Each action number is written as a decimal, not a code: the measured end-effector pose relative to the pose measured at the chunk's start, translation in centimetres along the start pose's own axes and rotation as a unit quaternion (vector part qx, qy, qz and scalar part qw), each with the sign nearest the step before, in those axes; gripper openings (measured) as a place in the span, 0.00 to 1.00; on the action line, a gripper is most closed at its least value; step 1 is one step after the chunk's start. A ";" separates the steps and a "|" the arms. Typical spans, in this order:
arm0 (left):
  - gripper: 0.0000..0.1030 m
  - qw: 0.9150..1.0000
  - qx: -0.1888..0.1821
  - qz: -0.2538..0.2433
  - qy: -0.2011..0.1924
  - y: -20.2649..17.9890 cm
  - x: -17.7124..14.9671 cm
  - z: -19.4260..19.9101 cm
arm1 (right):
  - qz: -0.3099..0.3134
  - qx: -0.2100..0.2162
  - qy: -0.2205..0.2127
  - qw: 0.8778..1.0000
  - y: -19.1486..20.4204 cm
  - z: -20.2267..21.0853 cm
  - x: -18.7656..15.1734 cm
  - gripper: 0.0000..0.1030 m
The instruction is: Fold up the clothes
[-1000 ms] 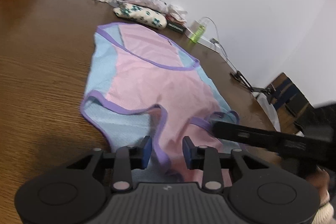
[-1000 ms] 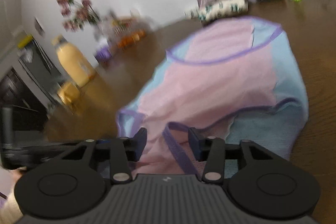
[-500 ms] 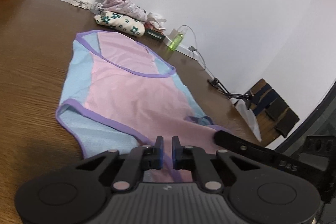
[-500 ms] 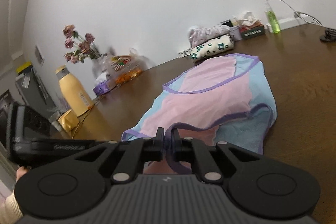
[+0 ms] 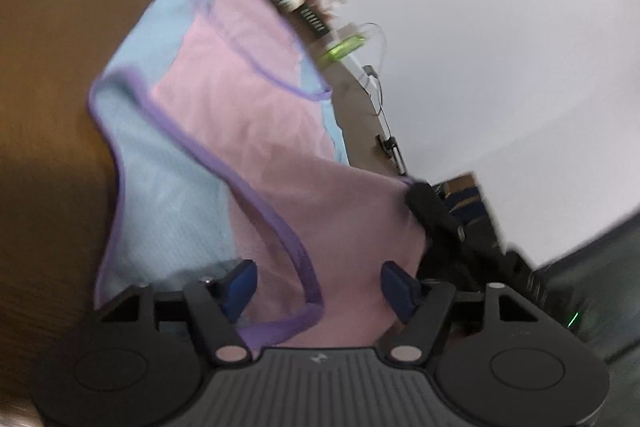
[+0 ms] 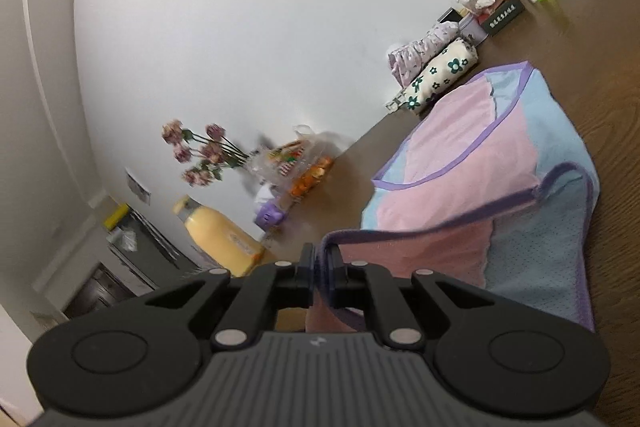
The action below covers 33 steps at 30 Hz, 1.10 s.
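left gripper [image 5: 320,281] apart | right gripper [image 6: 320,265] clamps garment [image 6: 480,163] hem | bag [image 6: 304,163]: probably oranges

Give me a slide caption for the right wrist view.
Right gripper shut on the purple hem of a pink-and-blue garment, lifting its near edge off the wooden table.

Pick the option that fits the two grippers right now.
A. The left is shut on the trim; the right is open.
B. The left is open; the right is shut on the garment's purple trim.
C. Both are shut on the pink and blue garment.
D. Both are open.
B: the left gripper has jaws spread wide around the pink and blue garment, while the right gripper pinches its purple trim.
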State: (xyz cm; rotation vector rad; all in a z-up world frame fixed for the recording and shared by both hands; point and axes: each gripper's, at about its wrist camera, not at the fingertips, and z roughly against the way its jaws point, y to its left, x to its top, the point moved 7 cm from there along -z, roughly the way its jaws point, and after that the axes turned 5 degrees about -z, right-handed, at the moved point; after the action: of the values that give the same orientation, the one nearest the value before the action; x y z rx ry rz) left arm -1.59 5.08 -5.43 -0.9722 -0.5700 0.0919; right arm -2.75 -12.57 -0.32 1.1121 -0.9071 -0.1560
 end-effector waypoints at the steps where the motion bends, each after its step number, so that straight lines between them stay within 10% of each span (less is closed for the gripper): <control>1: 0.64 1.000 -0.012 0.012 0.000 0.1 0.1 -0.1 | -0.001 0.000 0.000 1.000 0.0 0.1 0.1 0.07; 4: 0.48 0.999 -0.025 0.028 0.004 0.4 0.2 -0.7 | 0.009 -0.010 0.001 1.000 0.0 0.4 0.0 0.08; 6: 0.04 0.999 -0.019 0.025 0.006 0.5 0.3 -1.1 | 0.015 -0.020 0.006 1.000 -0.2 0.6 -0.1 0.08; 7: 0.00 1.000 -0.013 0.021 0.005 0.5 0.3 -1.3 | 0.018 -0.025 0.009 1.000 -0.3 0.8 -0.2 0.09; 15: 0.00 0.996 0.056 -0.052 -0.055 -0.1 1.7 -0.1 | 0.155 -0.197 0.053 0.967 -1.2 0.4 -2.0 0.11; 19: 0.00 0.983 0.133 -0.111 -0.065 -0.3 1.8 0.3 | 0.228 -0.258 0.063 0.937 -0.6 0.6 -2.2 0.41; 23: 0.14 0.974 0.167 -0.141 -0.064 -0.5 1.6 0.5 | 0.311 -0.316 0.068 0.894 0.6 1.1 -2.1 0.48; 29: 0.29 0.971 0.184 -0.118 -0.097 1.7 2.7 2.8 | 0.355 -0.209 0.145 0.900 4.7 -2.6 -4.2 0.35; 33: 0.29 0.970 0.179 -0.124 -0.112 1.4 2.9 4.2 | 0.338 -0.226 0.203 0.891 2.1 -5.9 -6.0 0.20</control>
State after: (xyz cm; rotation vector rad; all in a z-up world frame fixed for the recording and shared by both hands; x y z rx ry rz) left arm -0.97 9.96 -3.58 -0.5374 -0.8471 0.0781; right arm -3.17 -4.26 -2.63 0.3281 -0.7751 0.4143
